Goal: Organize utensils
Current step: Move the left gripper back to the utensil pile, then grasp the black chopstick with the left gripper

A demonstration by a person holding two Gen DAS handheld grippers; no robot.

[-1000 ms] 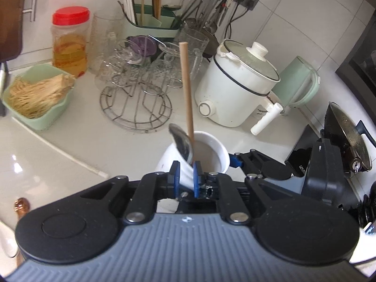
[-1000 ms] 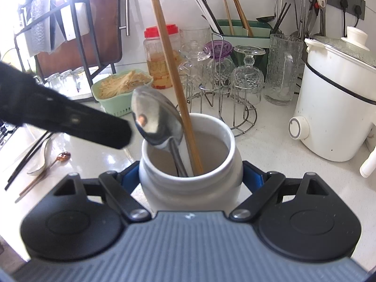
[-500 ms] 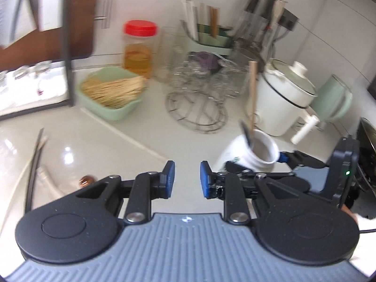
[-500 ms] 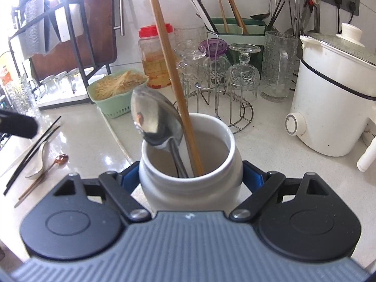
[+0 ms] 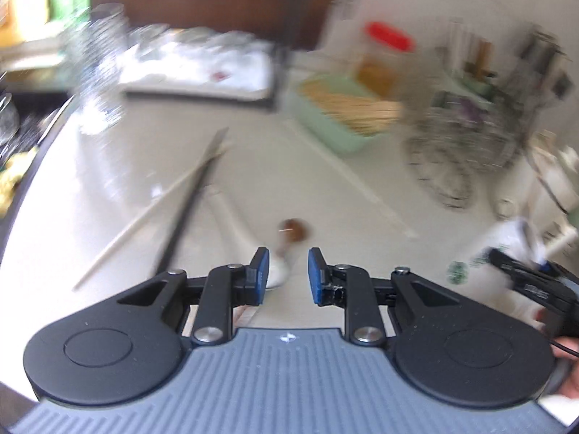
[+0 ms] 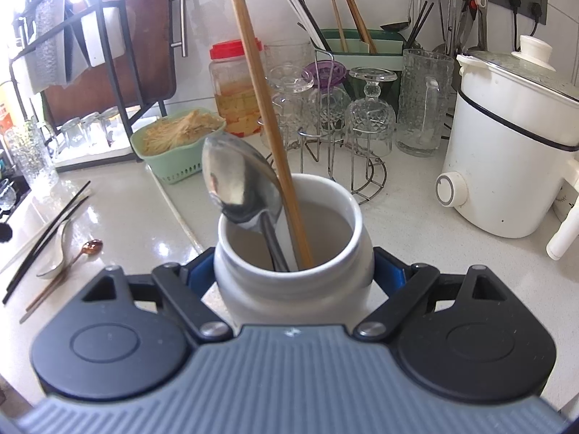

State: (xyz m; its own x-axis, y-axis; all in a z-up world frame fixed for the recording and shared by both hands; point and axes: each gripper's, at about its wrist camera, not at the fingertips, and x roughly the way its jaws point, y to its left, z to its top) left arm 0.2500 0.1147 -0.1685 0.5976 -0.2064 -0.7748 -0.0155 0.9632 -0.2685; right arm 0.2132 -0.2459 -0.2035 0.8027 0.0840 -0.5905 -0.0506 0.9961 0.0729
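White ceramic crock (image 6: 293, 282): clamped at both sides by the right gripper (image 6: 295, 275); contains one steel spoon (image 6: 240, 181) and one wooden chopstick (image 6: 269, 123), both leaning left. Left gripper (image 5: 287, 271): jaws parted, holding nothing (view blurred). Left of the crock on the counter (image 6: 409, 217): copper spoon (image 6: 90, 247), white spoon (image 6: 54, 253), loose chopsticks (image 6: 47, 228).

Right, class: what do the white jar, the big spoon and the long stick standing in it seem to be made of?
White jar: probably glazed ceramic, with a smooth, faintly glossy, thick rounded rim. Big spoon: polished metal, likely steel, its bowl mirroring the room. Long stick: looks like wood or bamboo, matte tan with a flat-cut end.
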